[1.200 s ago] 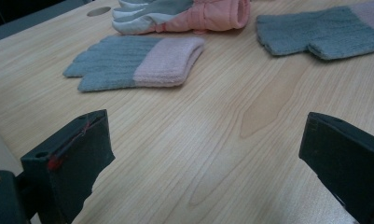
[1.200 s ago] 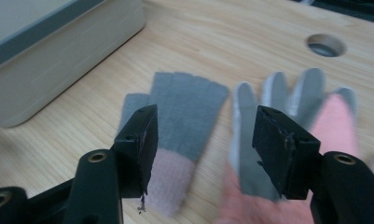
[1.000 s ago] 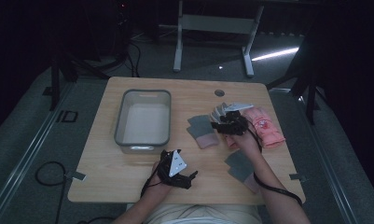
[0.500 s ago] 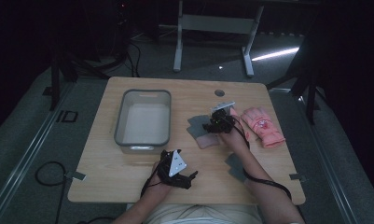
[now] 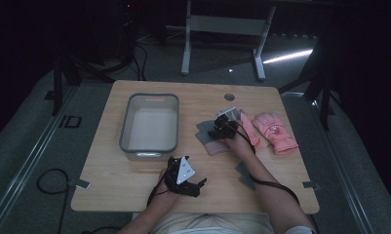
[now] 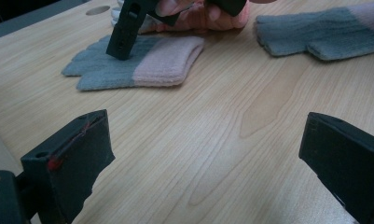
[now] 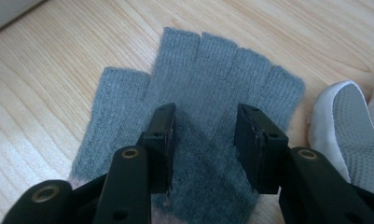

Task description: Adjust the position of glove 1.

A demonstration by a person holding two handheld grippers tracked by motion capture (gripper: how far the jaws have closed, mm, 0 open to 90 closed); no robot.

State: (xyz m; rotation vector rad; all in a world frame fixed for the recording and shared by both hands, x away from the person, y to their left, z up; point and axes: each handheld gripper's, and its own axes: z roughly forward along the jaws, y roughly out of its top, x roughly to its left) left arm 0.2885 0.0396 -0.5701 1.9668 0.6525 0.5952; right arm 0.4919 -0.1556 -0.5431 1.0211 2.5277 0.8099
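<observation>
Table [image 5: 134,195], high view: grey bin [image 5: 149,123] at 9 o'clock of the grey glove [image 5: 208,137], pink gloves [image 5: 273,130] at 3 o'clock, a second grey glove [image 6: 324,32] nearer the person.

Grey glove lies flat mid-table, long axis from pink cuff (near) to fingertips (far, 12 o'clock).

Right gripper [image 7: 205,140] directly over its palm, tips on the knit, pointing steeply down; jaws have just been closing, part-spread astride a fold, not yet pinching.

Left gripper [image 5: 185,178] rests at 7 o'clock of the glove, jaws spread wide, holding nothing. Right hand nearer.
</observation>
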